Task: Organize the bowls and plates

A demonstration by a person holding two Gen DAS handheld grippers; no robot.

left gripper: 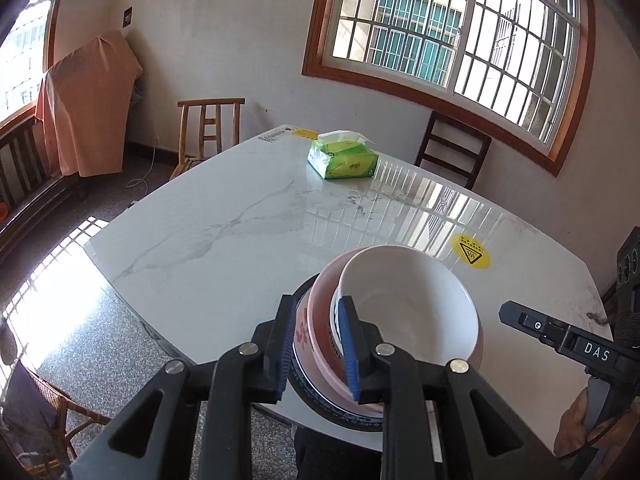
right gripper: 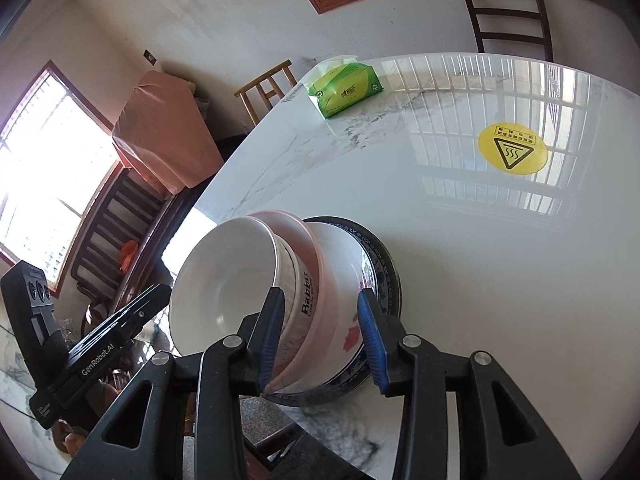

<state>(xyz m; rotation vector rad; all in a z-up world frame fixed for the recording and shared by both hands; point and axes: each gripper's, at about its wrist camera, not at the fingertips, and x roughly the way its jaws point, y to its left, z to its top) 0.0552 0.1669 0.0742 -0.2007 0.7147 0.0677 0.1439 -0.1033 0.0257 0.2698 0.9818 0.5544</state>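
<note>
A stack of dishes stands at the near edge of the white marble table (left gripper: pixel 224 240). A white bowl (left gripper: pixel 412 304) sits tilted in a pink bowl (left gripper: pixel 320 312), on a white flowered plate (left gripper: pixel 302 332) and a dark blue-patterned plate (left gripper: pixel 320 404). My left gripper (left gripper: pixel 316 344) is shut on the left rims of the stack. In the right wrist view the white bowl (right gripper: pixel 224 280), pink bowl (right gripper: pixel 296 240), flowered plate (right gripper: pixel 344 280) and blue plate (right gripper: pixel 384 272) show. My right gripper (right gripper: pixel 320 336) is open, its fingers either side of the stack's near edge. It also shows in the left wrist view (left gripper: pixel 520 320).
A green tissue pack (left gripper: pixel 342 158) lies at the far side of the table, and a round yellow warning sticker (left gripper: pixel 471 251) is stuck to the right. Wooden chairs (left gripper: pixel 208 128) stand around the table. A cloth-covered object (left gripper: pixel 86 104) stands by the left wall.
</note>
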